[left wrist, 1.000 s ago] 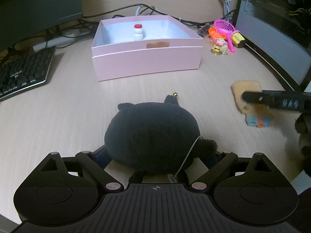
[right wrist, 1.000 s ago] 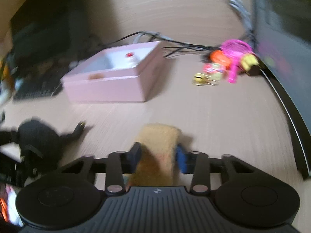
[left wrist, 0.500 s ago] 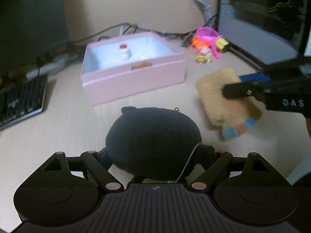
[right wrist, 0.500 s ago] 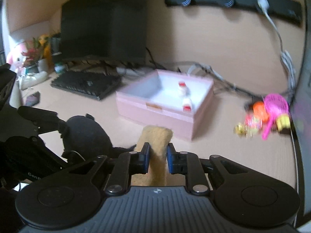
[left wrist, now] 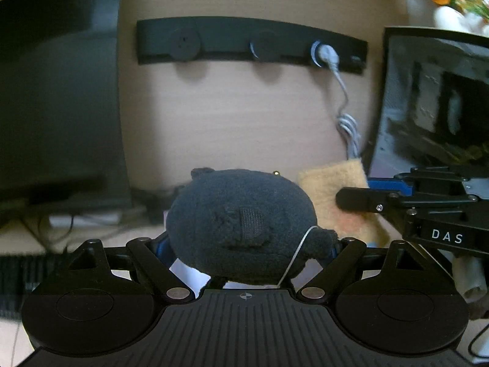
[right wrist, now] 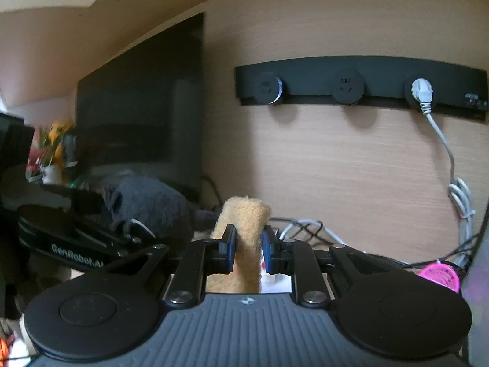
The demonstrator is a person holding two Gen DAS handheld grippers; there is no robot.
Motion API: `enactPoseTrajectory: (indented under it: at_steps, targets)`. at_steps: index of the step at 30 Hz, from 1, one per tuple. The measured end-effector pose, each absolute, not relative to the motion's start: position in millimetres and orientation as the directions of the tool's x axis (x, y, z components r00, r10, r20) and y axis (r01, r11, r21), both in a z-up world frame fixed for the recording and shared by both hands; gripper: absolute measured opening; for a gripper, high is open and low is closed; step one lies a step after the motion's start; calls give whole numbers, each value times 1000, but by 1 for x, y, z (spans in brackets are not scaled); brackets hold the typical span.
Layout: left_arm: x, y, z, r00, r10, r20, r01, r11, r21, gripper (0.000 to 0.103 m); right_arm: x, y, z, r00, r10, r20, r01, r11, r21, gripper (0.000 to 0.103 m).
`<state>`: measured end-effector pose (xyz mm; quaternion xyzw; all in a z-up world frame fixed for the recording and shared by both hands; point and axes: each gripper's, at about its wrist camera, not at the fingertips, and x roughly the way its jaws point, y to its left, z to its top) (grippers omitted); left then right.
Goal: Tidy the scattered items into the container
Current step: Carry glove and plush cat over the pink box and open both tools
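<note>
My left gripper (left wrist: 249, 247) is shut on a black plush toy (left wrist: 241, 226) and holds it up in the air, facing the back wall. My right gripper (right wrist: 247, 249) is shut on a tan fuzzy pouch (right wrist: 244, 229), also lifted. The pouch shows in the left wrist view (left wrist: 333, 186) just right of the plush, with the right gripper (left wrist: 360, 192) clamped on it. The plush and left gripper show at the left of the right wrist view (right wrist: 146, 205). The pink box is out of view below; only a white patch shows under each gripper.
A black socket strip (left wrist: 250, 44) with a plugged grey cable (left wrist: 345, 116) runs along the wall. A dark monitor (left wrist: 58, 107) stands left, a computer case (left wrist: 434, 107) right. A pink toy net (right wrist: 440, 278) and cables (right wrist: 305, 226) lie low right.
Both grippers rose and tilted up with their loads. The pink box and desk dropped out of view, and the wall with sockets now fills both views.
</note>
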<state>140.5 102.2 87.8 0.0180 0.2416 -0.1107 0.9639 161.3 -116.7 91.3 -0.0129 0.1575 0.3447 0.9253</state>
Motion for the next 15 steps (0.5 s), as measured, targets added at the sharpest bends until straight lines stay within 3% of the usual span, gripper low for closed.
enactPoseTrajectory:
  at_steps: [8, 15]
  targets:
    - [217, 120, 64, 816, -242, -525, 227, 969, -95, 92, 227, -101, 77, 664, 652, -367, -593, 758, 272, 22]
    - [214, 126, 53, 818, -223, -531, 184, 975, -126, 98, 214, -132, 69, 783, 527, -330, -483, 850, 212, 59]
